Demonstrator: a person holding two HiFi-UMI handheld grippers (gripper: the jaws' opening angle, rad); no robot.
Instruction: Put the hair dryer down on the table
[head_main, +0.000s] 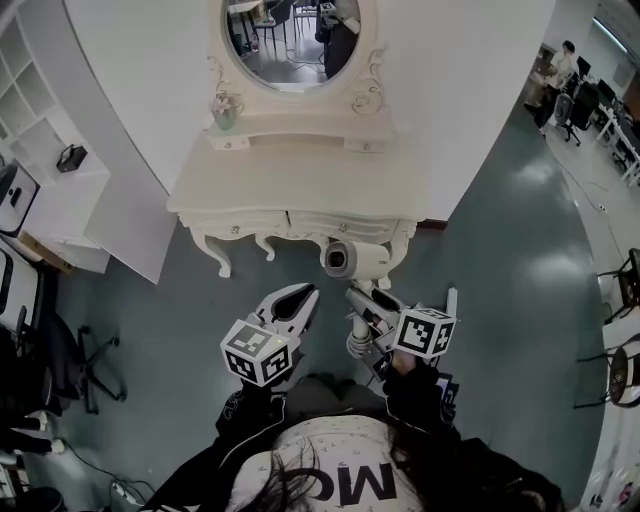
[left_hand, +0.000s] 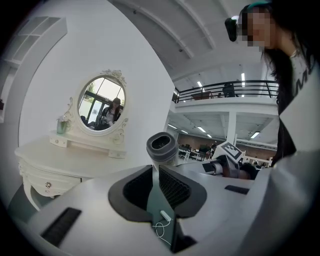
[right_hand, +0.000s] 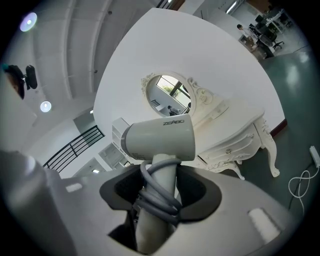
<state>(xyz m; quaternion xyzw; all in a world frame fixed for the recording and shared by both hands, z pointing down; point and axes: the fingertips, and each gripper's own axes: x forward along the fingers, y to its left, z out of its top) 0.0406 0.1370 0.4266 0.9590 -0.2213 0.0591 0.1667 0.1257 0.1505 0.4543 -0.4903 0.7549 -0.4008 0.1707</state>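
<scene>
Below you, the head view shows your right tongs (head_main: 362, 300) holding the white barrel-shaped hair dryer (head_main: 352, 260) by the cream carved worktop's (head_main: 290, 180) near right edge. Left gripper view: your left tongs (left_hand: 153, 169) stand slightly apart, empty. Right gripper view: your tongs clamp its cord-wrapped handle.

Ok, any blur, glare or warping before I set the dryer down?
Head view: sharp, no harsh glare, edges bowed by fisheye. Right gripper view: hair dryer crisp, dark corner vignette. Left gripper view: dressing table bright but readable; mosaic patch top right.
</scene>
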